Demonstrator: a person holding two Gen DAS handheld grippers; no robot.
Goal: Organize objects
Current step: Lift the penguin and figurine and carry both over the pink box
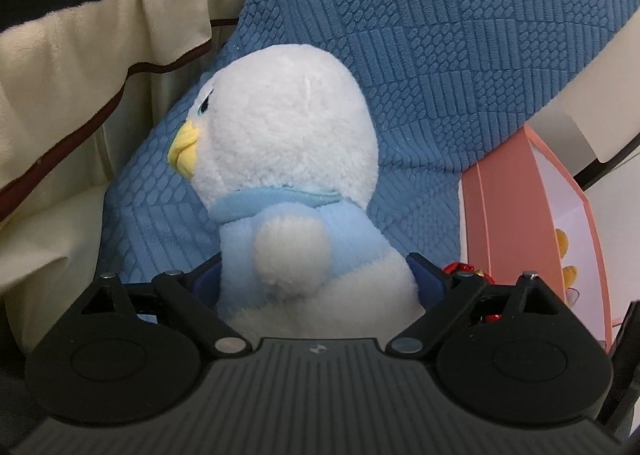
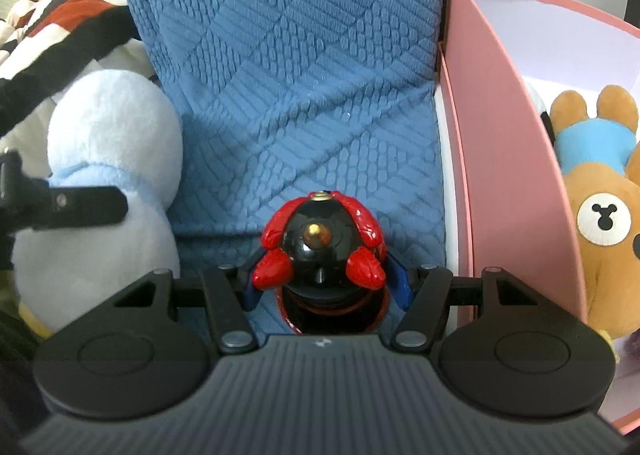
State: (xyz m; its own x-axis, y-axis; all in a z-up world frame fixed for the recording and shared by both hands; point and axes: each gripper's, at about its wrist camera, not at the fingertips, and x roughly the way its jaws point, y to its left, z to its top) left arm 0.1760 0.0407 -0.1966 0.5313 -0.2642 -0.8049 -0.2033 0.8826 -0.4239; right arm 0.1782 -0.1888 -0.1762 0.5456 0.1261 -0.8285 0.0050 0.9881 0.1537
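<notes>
The left gripper (image 1: 316, 279) has its jaws spread wide around a white plush penguin (image 1: 288, 159), which stands against a blue cushion (image 1: 440, 55); only the right wrist view shows the right gripper (image 2: 326, 283) with jaws clamped on a red-and-black toy (image 2: 322, 243), and a brown teddy bear (image 2: 600, 223) lying inside the pink box (image 2: 508, 175).

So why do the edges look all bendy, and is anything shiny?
Left wrist view: the fisheye lens curves the pink box. Right wrist view: the same bending; the red and black toy shows small glints, the blue cushion stays sharp.
</notes>
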